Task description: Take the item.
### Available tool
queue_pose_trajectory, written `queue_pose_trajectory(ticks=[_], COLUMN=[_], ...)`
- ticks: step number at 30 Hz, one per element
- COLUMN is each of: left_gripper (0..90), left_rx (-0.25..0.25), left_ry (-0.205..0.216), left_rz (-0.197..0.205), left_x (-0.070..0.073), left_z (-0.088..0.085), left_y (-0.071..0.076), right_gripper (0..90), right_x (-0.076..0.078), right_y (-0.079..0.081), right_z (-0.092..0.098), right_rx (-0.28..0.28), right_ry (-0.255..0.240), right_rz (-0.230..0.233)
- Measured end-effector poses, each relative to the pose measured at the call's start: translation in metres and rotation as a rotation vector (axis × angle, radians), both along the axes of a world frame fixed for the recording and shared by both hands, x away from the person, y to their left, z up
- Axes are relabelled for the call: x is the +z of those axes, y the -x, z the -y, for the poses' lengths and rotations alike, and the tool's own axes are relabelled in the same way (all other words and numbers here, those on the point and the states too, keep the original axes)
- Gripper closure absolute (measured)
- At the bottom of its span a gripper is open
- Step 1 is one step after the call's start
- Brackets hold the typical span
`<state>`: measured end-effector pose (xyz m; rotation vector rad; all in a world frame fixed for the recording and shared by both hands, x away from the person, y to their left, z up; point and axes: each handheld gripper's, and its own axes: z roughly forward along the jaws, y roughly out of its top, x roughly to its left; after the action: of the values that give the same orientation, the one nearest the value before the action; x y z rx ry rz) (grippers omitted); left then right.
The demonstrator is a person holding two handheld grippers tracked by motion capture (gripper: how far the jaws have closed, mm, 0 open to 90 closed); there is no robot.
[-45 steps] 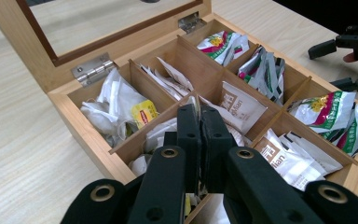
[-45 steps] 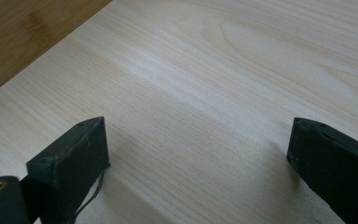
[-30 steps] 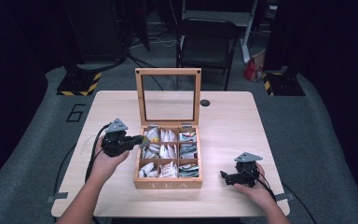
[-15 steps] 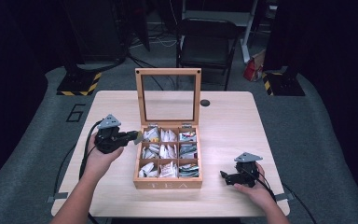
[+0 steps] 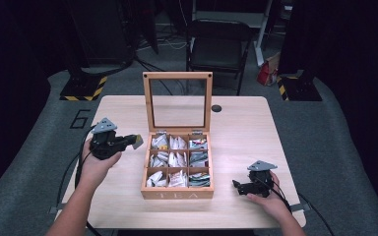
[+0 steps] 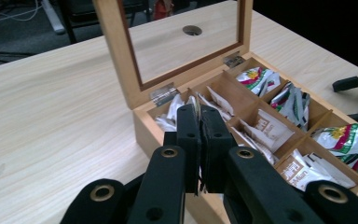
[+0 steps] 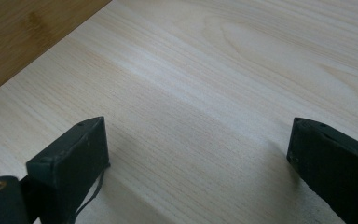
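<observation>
Risked losing the tea bag (image 5: 137,141): pinched edge-on by a thin margin, likely to slip and drop onto the tabletop (image 5: 236,123) or back among the packets. Left gripper (image 5: 128,142) clamped on that tea bag, jaws pressed together on it, held just left of the tea box (image 5: 177,192), beside its back-left compartment and above the tabletop. Lid (image 5: 177,101) stood upright behind. Right gripper (image 5: 236,187) rested right of the tea box, jaws spread wide, nothing between.
</observation>
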<state>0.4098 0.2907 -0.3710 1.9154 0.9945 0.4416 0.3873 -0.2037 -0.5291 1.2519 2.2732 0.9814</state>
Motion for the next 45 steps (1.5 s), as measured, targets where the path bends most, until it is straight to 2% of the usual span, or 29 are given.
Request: queue_pose_trajectory(ticks=[7, 20, 45], left_gripper=[87.9, 88.0, 87.9], left_rx=[0.044, 0.112, 0.212], left_ry=[0.0, 0.01, 0.032], left_rz=[0.01, 0.018, 0.014], left_x=[0.006, 0.01, 0.007], left_z=[-0.021, -0.047, -0.085], left_y=[0.002, 0.005, 0.011], right_gripper=[4.6, 4.6, 4.6], right_x=[0.0, 0.0, 0.0], right_y=[0.0, 0.0, 0.0], right_z=[0.0, 0.0, 0.0], right_rx=[0.001, 0.0, 0.001], right_ry=[0.0, 0.0, 0.001], right_rz=[0.0, 0.0, 0.0])
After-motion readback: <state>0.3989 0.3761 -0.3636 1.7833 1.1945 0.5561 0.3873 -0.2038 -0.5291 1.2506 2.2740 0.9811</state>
